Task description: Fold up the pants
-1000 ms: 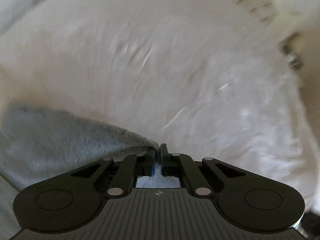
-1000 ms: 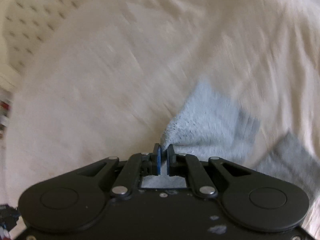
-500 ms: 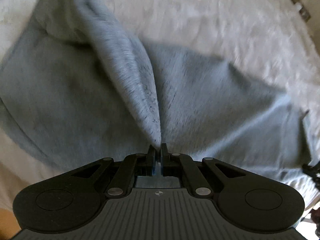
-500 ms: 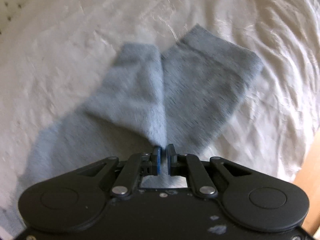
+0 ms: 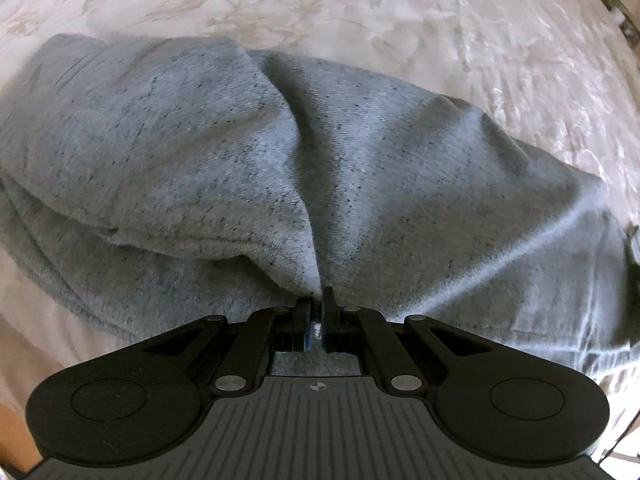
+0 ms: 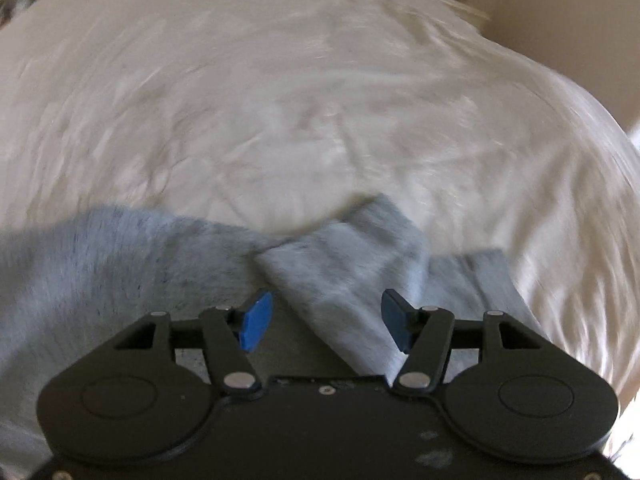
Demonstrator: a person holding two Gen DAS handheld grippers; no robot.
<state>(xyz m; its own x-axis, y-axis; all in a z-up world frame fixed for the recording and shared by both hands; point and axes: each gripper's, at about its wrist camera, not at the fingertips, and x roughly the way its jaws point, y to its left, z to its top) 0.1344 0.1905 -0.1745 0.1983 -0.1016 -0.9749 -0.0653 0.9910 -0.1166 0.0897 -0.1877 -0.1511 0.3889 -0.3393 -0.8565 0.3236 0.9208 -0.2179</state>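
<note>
Pants (image 5: 248, 152) of speckled grey knit lie heaped on a bed (image 5: 360, 8) covered with a cream bedspread that has a faint flower pattern. In the left wrist view the left hand-held gripper (image 5: 317, 300) has its jaws pressed together, pinching a ridge of the grey cloth. From that pinch a crease runs straight away from the fingers, with the fabric falling to both sides: a thicker folded bulk to the left, a smoother sloping sheet to the right that reaches toward the frame's edge. The cloth fills most of the view ahead of this hand-held gripper and touches its fingertips.

In the right wrist view the right hand-held gripper (image 6: 326, 320) stands with its jaws spread wide, blue pads (image 6: 256, 320) facing each other. A narrow band of the pants (image 6: 352, 280) passes between them and under the body of the tool; whether it touches either pad cannot be told. More grey fabric spreads to the left of the fingers, and a short flap lies to the right. Beyond them the bedspread is blurred.
</note>
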